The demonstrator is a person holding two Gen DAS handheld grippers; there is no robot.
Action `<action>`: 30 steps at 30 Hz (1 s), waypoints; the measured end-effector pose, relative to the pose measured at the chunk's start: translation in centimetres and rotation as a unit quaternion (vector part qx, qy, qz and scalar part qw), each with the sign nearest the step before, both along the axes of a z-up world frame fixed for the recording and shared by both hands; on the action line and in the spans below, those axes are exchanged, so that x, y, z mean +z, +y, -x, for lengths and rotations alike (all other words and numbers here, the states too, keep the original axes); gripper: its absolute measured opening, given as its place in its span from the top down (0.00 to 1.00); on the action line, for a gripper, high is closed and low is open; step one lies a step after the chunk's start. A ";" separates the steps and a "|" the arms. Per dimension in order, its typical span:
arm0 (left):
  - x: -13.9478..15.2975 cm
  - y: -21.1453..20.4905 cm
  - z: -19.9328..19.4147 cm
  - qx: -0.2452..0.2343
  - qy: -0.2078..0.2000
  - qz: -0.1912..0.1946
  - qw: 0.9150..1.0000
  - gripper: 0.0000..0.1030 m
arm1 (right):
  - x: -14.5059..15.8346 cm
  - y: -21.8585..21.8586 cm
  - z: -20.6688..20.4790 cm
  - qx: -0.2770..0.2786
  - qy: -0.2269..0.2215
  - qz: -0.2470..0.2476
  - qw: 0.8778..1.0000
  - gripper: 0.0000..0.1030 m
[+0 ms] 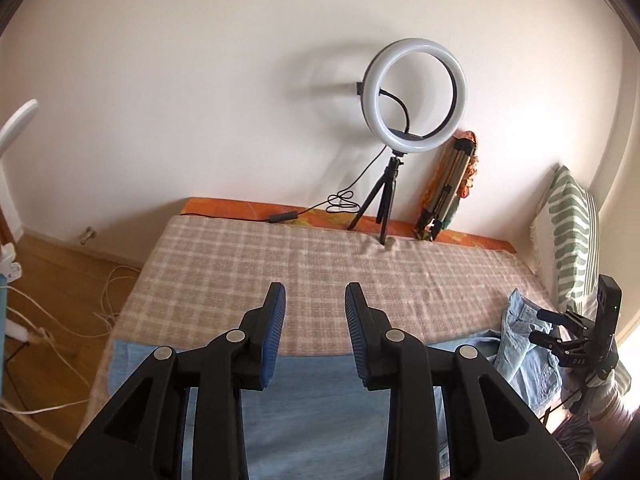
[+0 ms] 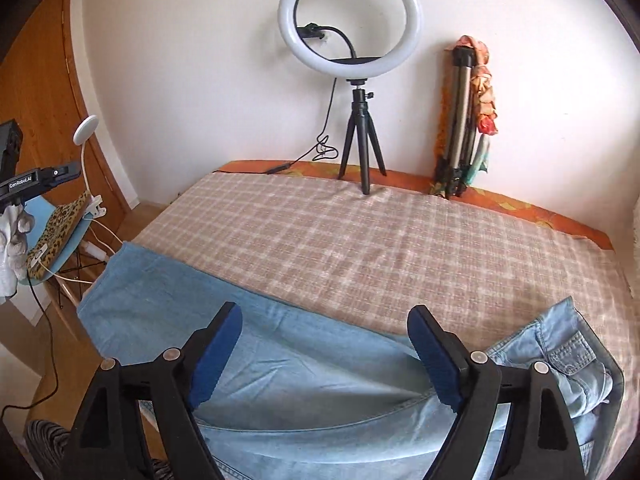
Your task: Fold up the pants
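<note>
Light blue denim pants [image 2: 304,364] lie flat along the near edge of the checked bed cover [image 2: 360,240], legs toward the left, rumpled waist with a pocket at the right [image 2: 568,356]. They also show in the left wrist view [image 1: 312,400]. My left gripper [image 1: 315,300] is open and empty above the leg end. My right gripper [image 2: 324,320] is open wide and empty above the middle of the pants. It also shows in the left wrist view at the far right [image 1: 548,326], by the waist.
A ring light on a small tripod [image 2: 362,148] stands at the bed's far edge with its cable. A folded tripod with a scarf [image 2: 460,120] leans on the wall. A patterned pillow [image 1: 572,236] is at the right. A chair [image 2: 60,232] and cables are on the floor at the left.
</note>
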State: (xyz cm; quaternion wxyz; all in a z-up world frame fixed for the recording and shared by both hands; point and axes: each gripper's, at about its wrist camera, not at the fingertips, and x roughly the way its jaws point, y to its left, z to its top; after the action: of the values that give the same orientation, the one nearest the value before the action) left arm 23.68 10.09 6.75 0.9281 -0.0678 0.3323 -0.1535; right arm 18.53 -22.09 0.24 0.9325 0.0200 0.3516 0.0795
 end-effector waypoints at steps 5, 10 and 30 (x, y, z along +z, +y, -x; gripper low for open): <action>-2.8 -10.2 -1.9 -0.082 0.038 0.028 0.996 0.60 | -0.8 -8.7 4.3 -0.081 -0.008 -0.020 0.996 0.15; -6.4 -20.4 -2.4 -0.154 0.081 0.050 0.983 0.60 | -2.6 -15.8 8.0 -0.153 0.004 -0.030 0.988 0.16; -18.6 -46.6 -7.2 -0.247 0.242 0.019 0.938 0.47 | -10.9 -33.9 21.1 -0.336 0.059 -0.136 0.930 0.36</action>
State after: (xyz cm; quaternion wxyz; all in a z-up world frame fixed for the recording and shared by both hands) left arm 30.87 -36.56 -11.85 0.7511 -0.0363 0.5502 -0.3630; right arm -2.54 -55.95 -10.68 0.8706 0.2680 0.3648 -0.1928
